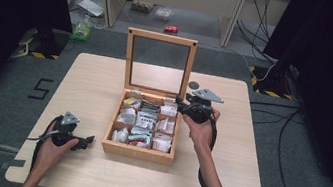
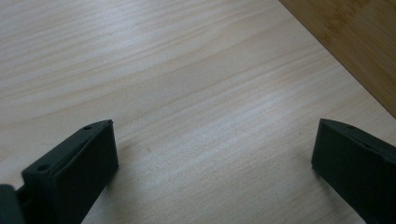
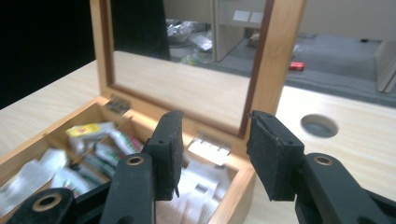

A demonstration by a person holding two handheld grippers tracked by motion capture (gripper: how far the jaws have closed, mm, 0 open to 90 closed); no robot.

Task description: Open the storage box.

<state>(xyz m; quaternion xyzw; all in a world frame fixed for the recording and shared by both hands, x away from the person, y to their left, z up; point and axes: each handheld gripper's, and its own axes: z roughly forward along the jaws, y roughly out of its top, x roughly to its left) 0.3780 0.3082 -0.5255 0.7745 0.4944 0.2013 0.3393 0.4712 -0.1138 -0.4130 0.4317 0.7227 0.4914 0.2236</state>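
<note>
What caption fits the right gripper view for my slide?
Open right gripper poised above the back corner of an open wooden box.

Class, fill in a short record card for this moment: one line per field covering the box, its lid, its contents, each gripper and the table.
box: wooden box with compartments, near the middle of the table
lid: glass-paned lid, open and standing upright at the back
contents: small packets in the compartments
left gripper: left gripper held low over the table, left of the box, jaws wide apart, holding nothing
right gripper: right gripper at the box's back right corner, jaws apart, holding nothing
table feature: round hole right of the lid
</note>
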